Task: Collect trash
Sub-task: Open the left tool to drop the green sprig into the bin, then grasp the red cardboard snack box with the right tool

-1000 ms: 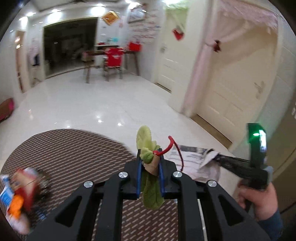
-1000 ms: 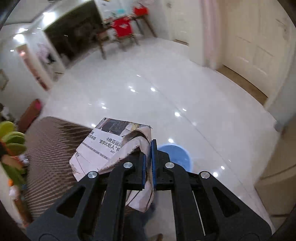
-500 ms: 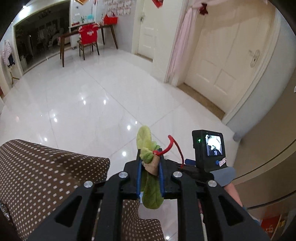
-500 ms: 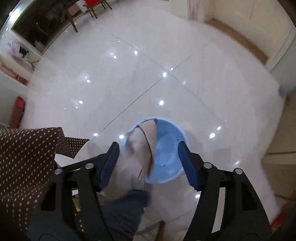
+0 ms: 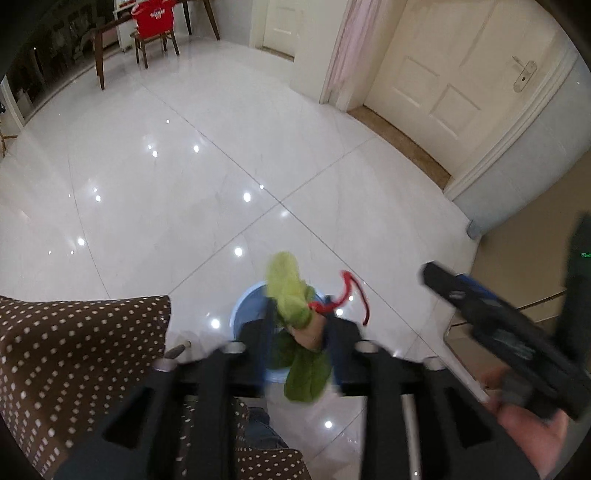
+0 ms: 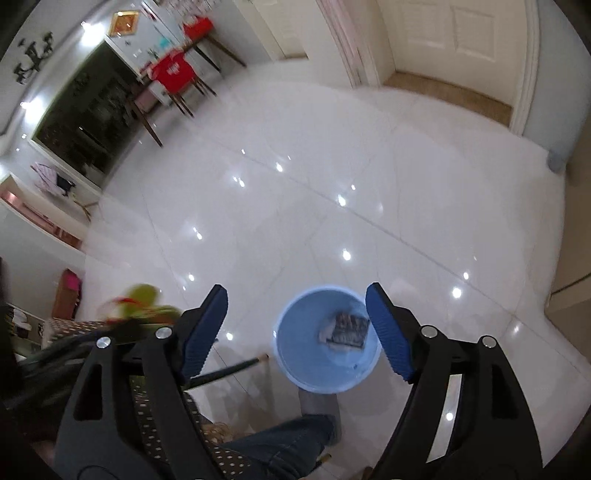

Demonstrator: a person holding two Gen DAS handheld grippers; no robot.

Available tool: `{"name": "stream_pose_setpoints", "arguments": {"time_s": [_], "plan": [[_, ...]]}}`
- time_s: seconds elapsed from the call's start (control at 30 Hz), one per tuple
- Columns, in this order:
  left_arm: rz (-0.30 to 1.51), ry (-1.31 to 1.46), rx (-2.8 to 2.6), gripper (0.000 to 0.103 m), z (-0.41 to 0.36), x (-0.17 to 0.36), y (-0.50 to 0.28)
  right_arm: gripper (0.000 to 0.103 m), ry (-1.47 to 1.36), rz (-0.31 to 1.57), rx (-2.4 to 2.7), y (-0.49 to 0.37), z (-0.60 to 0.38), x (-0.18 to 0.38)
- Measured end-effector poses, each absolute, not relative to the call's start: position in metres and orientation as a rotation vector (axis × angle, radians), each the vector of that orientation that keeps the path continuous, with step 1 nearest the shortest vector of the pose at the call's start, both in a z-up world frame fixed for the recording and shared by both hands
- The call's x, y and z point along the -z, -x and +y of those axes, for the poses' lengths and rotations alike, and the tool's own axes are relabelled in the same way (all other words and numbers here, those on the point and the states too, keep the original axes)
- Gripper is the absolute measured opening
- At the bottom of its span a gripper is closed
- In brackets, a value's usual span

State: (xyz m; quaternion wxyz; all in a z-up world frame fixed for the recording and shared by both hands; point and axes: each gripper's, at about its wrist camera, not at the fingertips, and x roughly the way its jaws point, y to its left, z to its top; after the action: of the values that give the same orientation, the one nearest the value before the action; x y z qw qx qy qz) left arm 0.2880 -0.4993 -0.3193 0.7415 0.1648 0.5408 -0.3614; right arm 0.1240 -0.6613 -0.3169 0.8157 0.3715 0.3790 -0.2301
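Note:
My left gripper (image 5: 297,328) is shut on a bunch of green leafy scraps tied with a red band (image 5: 291,295) and holds it above the blue bin (image 5: 243,306) on the floor. My right gripper (image 6: 295,321) is open and empty, directly above the same blue bin (image 6: 295,354). A crumpled newspaper (image 6: 345,328) lies inside the bin. The right gripper also shows at the right of the left wrist view (image 5: 454,288). The leafy bunch shows blurred at the left of the right wrist view (image 6: 140,299).
A table with a brown white-dotted cloth (image 5: 74,350) stands at the lower left. The person's jeans leg (image 6: 280,446) is beside the bin. The glossy white tile floor (image 5: 221,166) stretches ahead. A white door (image 5: 454,81) is at the right and a red-covered chair (image 5: 155,29) is far back.
My right gripper opened and the newspaper dropped into the blue bin. My left gripper carried the leafy bunch off the table to above the bin.

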Motion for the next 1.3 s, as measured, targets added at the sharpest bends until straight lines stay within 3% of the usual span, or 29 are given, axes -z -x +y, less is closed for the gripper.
{"name": "stream_pose_setpoints", "arguments": {"time_s": [0.03,0.1,0.27,0.57,0.9,1.3], "plan": [[1.185,-0.355,0.777,0.079,-0.499,0.321,-0.287,0.080,-0.785,0.793,0.491,-0.119,-0.660,0.308],[1.160,-0.341,0.729,0.087,-0.500,0.319,-0.289,0.085,-0.778,0.772,0.491,-0.121,-0.659,0.297],[1.145,-0.321,0.700,0.087,-0.484,0.307,-0.286,0.097,-0.778,0.742,0.478,-0.116,-0.649,0.289],[1.008,-0.259,0.662,0.090,-0.426,0.246,-0.251,0.097,-0.708,0.717,0.463,-0.098,-0.621,0.265],[0.803,-0.150,0.602,0.094,-0.338,0.165,-0.197,0.097,-0.595,0.600,0.372,-0.083,-0.556,0.182],[0.666,-0.102,0.336,0.094,-0.180,0.129,-0.157,0.097,-0.509,0.555,0.134,-0.079,-0.448,0.139]]}}
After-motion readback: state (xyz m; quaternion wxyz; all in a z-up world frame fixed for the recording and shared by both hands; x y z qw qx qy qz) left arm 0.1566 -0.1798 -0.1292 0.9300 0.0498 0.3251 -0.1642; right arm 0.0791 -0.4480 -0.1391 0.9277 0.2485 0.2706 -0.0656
